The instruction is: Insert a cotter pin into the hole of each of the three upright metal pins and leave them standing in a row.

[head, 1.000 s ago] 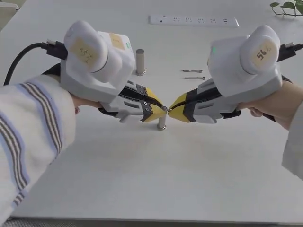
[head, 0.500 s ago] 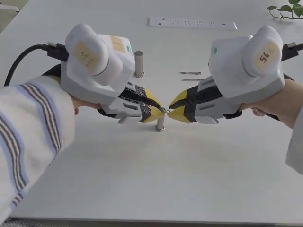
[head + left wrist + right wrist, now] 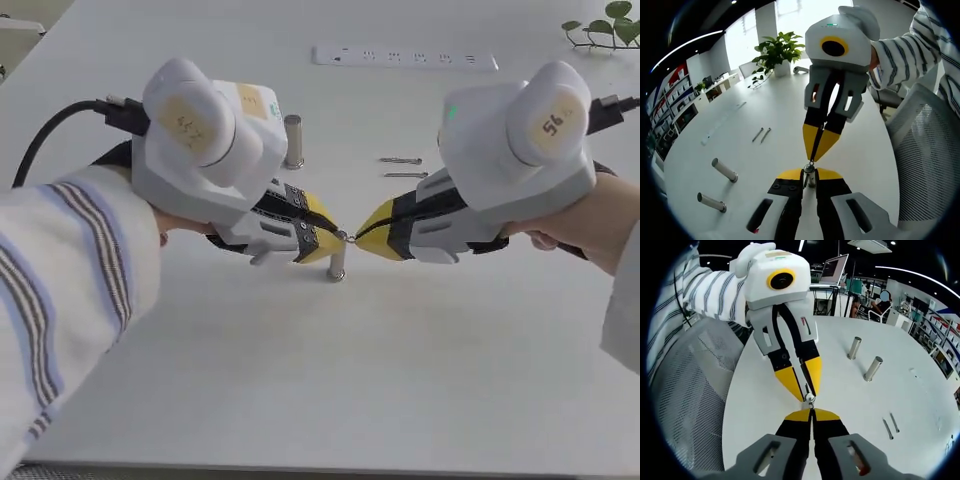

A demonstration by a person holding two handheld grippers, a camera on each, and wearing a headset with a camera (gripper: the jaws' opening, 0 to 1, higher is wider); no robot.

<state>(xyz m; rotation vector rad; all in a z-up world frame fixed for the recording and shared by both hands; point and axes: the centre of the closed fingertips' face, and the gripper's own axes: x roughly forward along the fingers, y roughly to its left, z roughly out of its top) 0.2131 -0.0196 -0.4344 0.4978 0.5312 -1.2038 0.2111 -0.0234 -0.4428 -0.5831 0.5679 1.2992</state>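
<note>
Little has shifted: the left gripper [image 3: 333,239] still pinches the upright pin [image 3: 337,266] between its fingers, the right gripper [image 3: 361,235] fingers clamp the cotter pin [image 3: 348,237] at its hole, insertion seemingly unfinished.

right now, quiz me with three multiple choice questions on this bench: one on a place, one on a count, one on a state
1. Where do the loose cotter pins lie?
A) on the table, beyond the right gripper
B) in a box
C) at the near table edge

2. How many spare metal pins stand apart from the grippers?
A) none
B) two
C) five

3. What is the right gripper's state?
A) wide open
B) shut on a held cotter pin at the top of the centre pin
C) lying on its side

Answers:
1 A: the head view shows both flat on the table past that gripper.
2 B: each gripper view shows two standing off to the side.
3 B: its yellow tips are pressed together on the thin pin, while the left gripper clamps the centre pin.
</note>
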